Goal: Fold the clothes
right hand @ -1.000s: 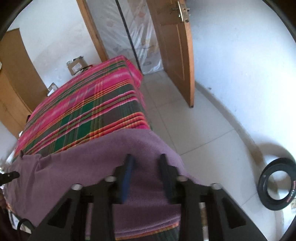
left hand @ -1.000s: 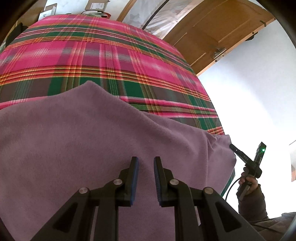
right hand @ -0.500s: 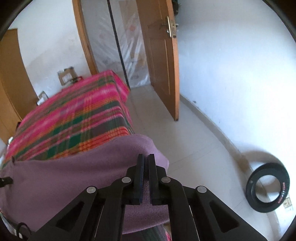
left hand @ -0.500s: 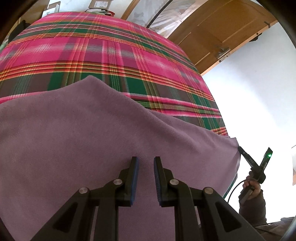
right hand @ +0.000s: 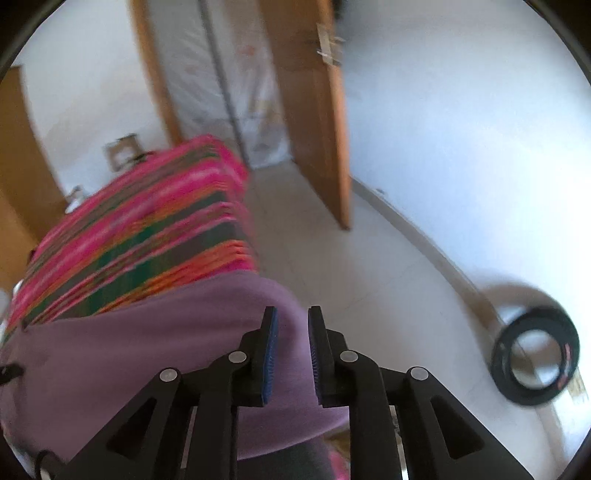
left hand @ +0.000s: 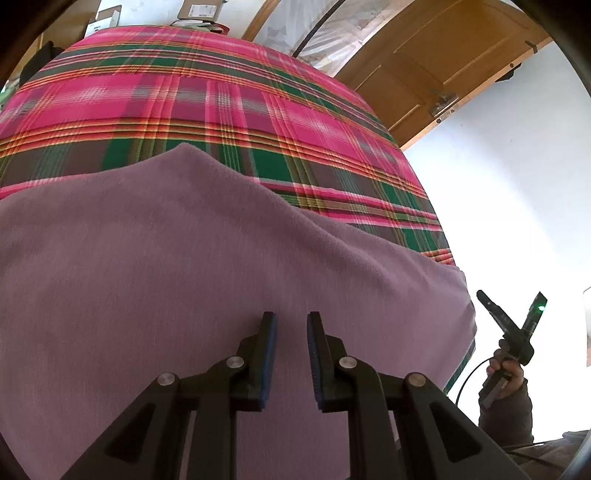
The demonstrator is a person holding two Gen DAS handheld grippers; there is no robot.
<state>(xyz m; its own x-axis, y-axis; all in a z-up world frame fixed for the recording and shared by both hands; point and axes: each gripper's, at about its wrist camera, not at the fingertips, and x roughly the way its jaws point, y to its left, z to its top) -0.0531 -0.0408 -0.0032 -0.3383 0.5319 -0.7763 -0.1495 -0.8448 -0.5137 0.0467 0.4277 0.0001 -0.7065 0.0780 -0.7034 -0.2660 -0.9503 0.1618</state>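
Note:
A purple fleece cloth [left hand: 184, 258] lies spread over the near end of a bed with a pink and green plaid cover [left hand: 221, 103]. My left gripper [left hand: 290, 317] hovers over the cloth's middle, open, with a narrow gap and nothing pinched. In the right wrist view the cloth [right hand: 129, 354] hangs over the bed's corner. My right gripper [right hand: 293, 314] is above that corner, its jaws opening, with no fabric between the pads. In the left wrist view the right gripper [left hand: 491, 306], held in a hand [left hand: 506, 369], stands just off the cloth's right edge.
A wooden door [right hand: 314, 129] stands ajar beyond the bed, with pale tiled floor [right hand: 351, 277] to the right of the bed. A black ring-shaped tyre [right hand: 535, 354] lies by the white wall. Boxes [left hand: 201, 9] sit past the bed's far end.
The right gripper shut at the cloth's right corner, then opened again and drew away from it; the corner has dropped back on the bed. The left gripper stayed put.

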